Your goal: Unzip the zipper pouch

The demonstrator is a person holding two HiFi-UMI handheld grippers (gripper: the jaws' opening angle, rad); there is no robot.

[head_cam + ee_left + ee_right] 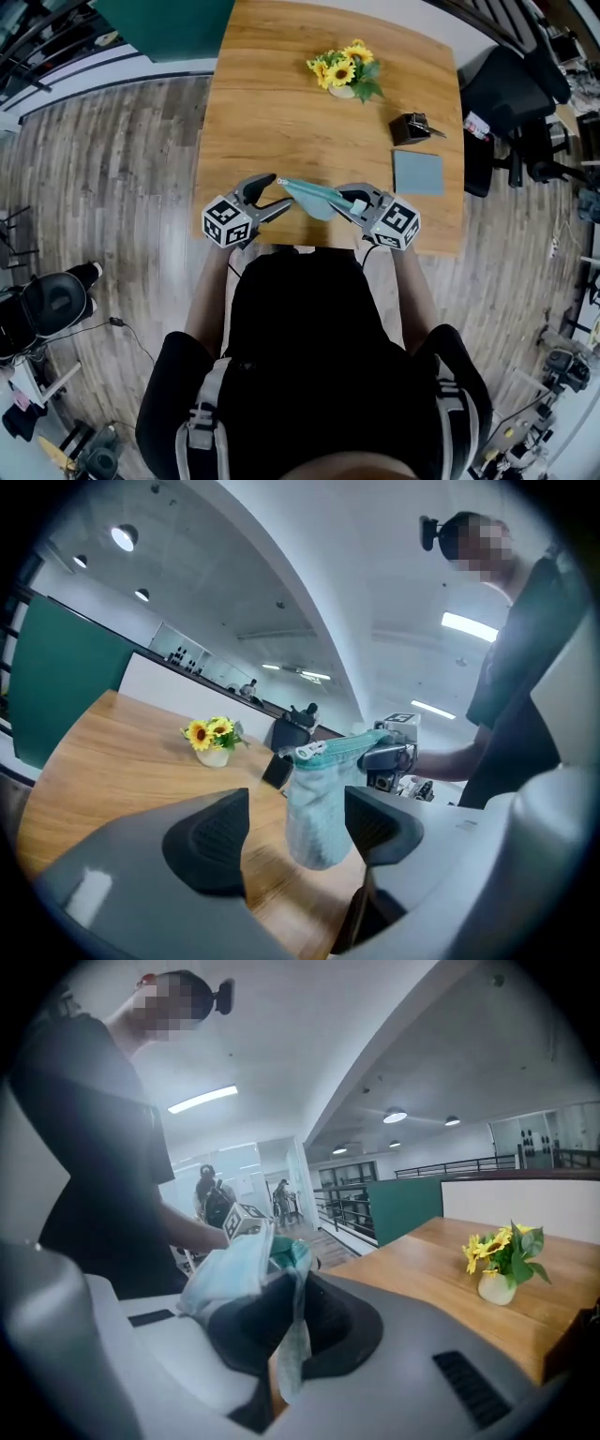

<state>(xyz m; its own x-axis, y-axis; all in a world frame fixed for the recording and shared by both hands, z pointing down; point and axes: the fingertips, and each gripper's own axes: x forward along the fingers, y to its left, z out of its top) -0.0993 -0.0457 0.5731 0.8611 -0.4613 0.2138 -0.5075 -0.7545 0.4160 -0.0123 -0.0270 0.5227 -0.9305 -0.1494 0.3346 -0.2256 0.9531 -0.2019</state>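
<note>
Zipper pouch (314, 198) hangs in the air on the person's side of the sunflower pot (343, 75), above the near edge of the surface (272, 112), strung between the two claws.

Left of the pouch, the left claw (278, 191) stands wide apart and grips nothing. In the left gripper view the pouch hangs just beyond its pads, in line with the gap, and neither pad touches it.

The pouch's long axis runs left to right, zipper edge uppermost. Its zipper pull (306, 753) sits at the free end, the end that faces the left claw.

At the pouch's right end, the right claw (354, 201) is clamped on the fabric and carries the whole weight.

The left claw is the nearer to the pull. It probably needs to move forward and slightly up, then close on that tab. The zipper looks closed along its length, so unzipping seems not yet begun.
</note>
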